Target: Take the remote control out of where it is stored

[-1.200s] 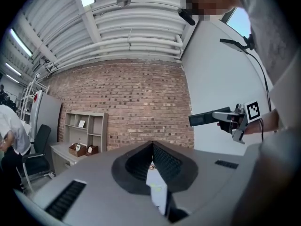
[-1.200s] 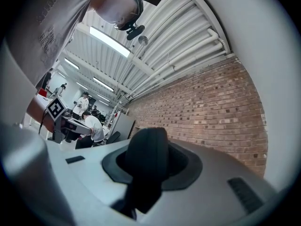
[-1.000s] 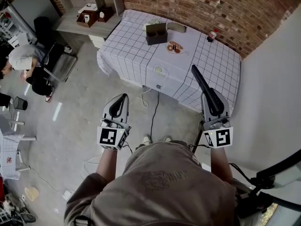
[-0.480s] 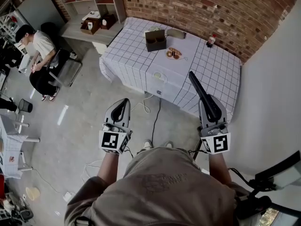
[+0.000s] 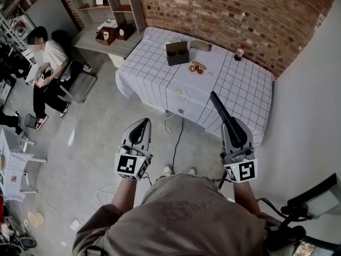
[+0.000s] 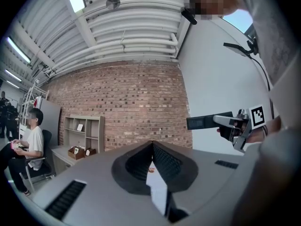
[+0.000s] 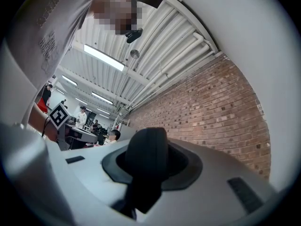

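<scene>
A long black remote control [image 5: 219, 106] sticks forward out of my right gripper [image 5: 232, 129], which is shut on its near end. In the right gripper view the remote control [image 7: 146, 166] fills the gap between the jaws. My left gripper [image 5: 144, 123] hangs to the left at about the same height, shut, with nothing between its jaws; in its own view the left gripper [image 6: 153, 146] has its tips touching. That view also catches the remote control [image 6: 202, 122] and the right gripper [image 6: 221, 121] off to the right. Both grippers are over the floor, short of the table.
A table with a checked cloth [image 5: 154, 63] stands ahead against the brick wall, bearing a black box [image 5: 177, 52], a plate of food [image 5: 198, 67] and a small bottle [image 5: 241, 51]. A shelf unit [image 5: 106, 9] is at the back left, where a person [image 5: 49, 63] sits. A white wall [image 5: 303, 116] runs along the right.
Both grippers have drifted lower in the head view, the right one slightly leftward, still holding the remote control. The seated person at the left has sat upright.
</scene>
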